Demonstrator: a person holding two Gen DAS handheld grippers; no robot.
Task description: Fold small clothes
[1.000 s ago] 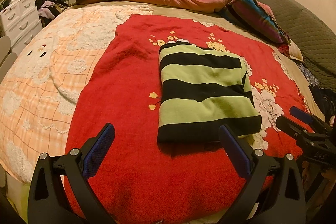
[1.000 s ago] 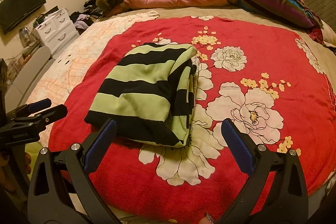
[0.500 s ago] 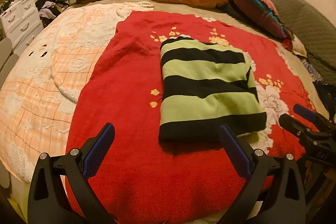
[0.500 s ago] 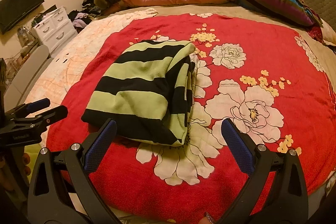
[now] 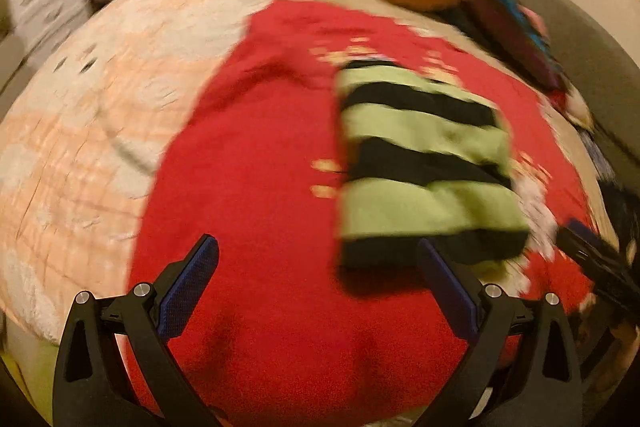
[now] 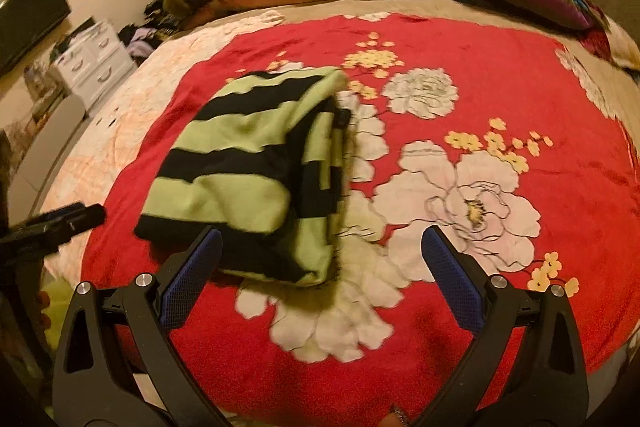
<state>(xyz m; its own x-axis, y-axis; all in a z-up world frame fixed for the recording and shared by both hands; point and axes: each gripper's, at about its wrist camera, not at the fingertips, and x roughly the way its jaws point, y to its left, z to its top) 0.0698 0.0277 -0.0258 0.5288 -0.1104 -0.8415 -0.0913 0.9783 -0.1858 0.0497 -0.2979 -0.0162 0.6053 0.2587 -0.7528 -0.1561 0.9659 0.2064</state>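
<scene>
Both wrist views face the bed, sharing the folded garment (image 6: 248,171); left blurred.

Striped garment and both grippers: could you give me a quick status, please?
Left gripper open, empty. Right gripper open, empty. Striped garment folded on red blanket. Nothing in the way.

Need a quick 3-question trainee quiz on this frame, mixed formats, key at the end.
1. True or false: the left gripper is shut on the striped garment.
2. The garment lies on: A) the pink duvet B) the red blanket C) the drawers.
3. Fill in: the right gripper has its jaws ____.

Key: 1 false, both grippers are open and hold nothing; 2 B; 3 open.
</scene>
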